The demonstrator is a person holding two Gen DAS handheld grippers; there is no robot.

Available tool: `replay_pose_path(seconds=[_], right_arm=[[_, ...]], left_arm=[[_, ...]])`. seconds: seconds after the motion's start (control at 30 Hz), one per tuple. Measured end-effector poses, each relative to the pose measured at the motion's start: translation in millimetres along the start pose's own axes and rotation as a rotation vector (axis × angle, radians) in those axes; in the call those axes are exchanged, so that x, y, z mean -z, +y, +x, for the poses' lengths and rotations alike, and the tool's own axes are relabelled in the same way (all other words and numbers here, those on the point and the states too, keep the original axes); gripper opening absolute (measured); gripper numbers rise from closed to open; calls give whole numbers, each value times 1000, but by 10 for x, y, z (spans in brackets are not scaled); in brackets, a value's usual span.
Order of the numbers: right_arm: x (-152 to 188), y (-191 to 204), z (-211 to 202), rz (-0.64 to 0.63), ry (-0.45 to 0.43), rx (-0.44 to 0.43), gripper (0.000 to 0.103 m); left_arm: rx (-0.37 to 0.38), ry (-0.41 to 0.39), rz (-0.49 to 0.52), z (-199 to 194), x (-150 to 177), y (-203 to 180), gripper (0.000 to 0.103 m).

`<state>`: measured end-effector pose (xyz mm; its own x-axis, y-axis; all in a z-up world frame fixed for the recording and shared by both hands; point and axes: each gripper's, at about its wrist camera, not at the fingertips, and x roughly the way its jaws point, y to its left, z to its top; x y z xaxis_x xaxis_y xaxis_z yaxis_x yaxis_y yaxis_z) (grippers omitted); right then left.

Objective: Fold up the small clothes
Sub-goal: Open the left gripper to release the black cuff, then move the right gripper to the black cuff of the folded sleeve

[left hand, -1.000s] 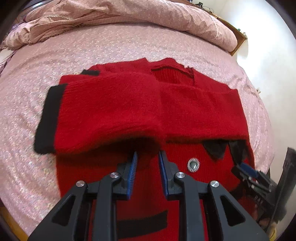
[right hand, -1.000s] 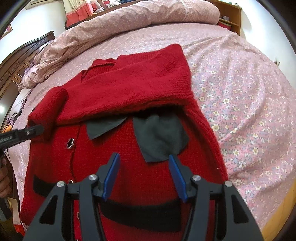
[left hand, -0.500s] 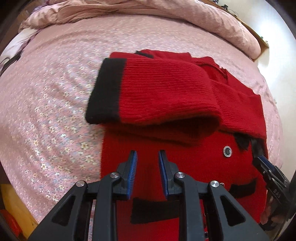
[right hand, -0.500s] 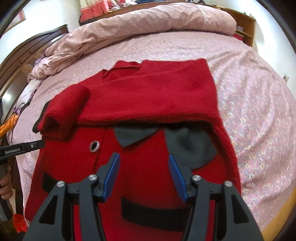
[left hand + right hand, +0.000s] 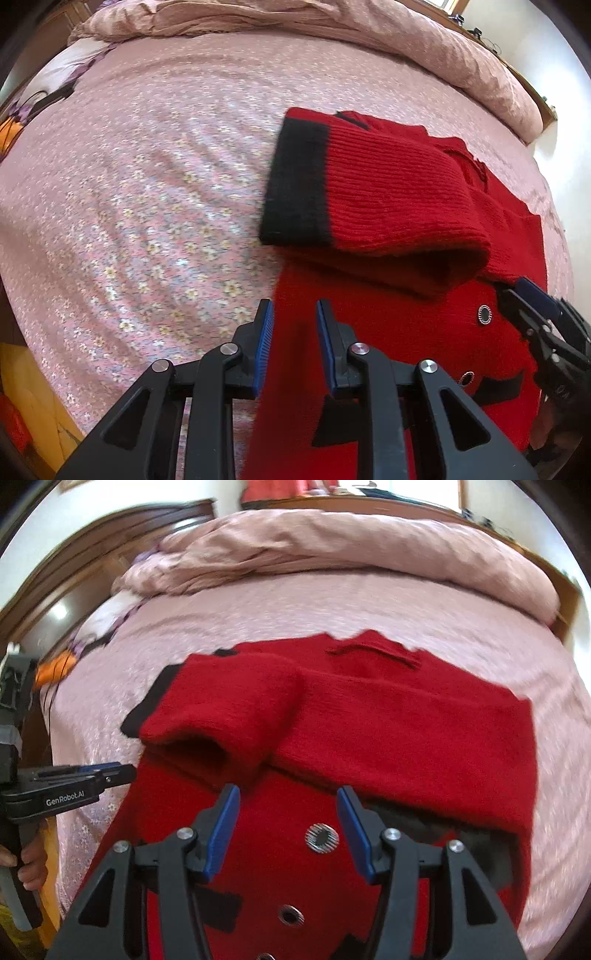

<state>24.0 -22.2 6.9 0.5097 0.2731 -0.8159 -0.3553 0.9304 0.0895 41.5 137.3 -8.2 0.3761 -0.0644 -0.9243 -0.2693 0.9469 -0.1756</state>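
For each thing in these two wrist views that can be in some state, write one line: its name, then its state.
Red cardigan: lying flat on the bed, both sleeves folded across the chest, body not yet folded.
Black-cuffed sleeve: folded over, lying on top.
Left gripper: narrowly open, empty, over the cardigan's side edge.
Right gripper: open, empty, above the buttons.
Quilt: bunched at the head of the bed.
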Motion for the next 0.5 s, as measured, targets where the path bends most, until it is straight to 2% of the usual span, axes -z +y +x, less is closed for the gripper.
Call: replay_pose_path(seconds=[0.2, 0.4, 0.47, 0.5], right_arm=[[-155, 353, 202, -130, 20, 52, 58], [-291, 530, 339, -204, 9, 98, 58], [-334, 550, 359, -207, 1, 101, 43], [-365, 530, 355, -198, -4, 105, 25]], left_arm=[[18, -4, -24, -64, 47, 192, 17], [37, -10, -38, -130, 82, 339, 17], [44, -9, -43, -149, 94, 382, 17], [47, -9, -42, -151, 96, 392, 17]])
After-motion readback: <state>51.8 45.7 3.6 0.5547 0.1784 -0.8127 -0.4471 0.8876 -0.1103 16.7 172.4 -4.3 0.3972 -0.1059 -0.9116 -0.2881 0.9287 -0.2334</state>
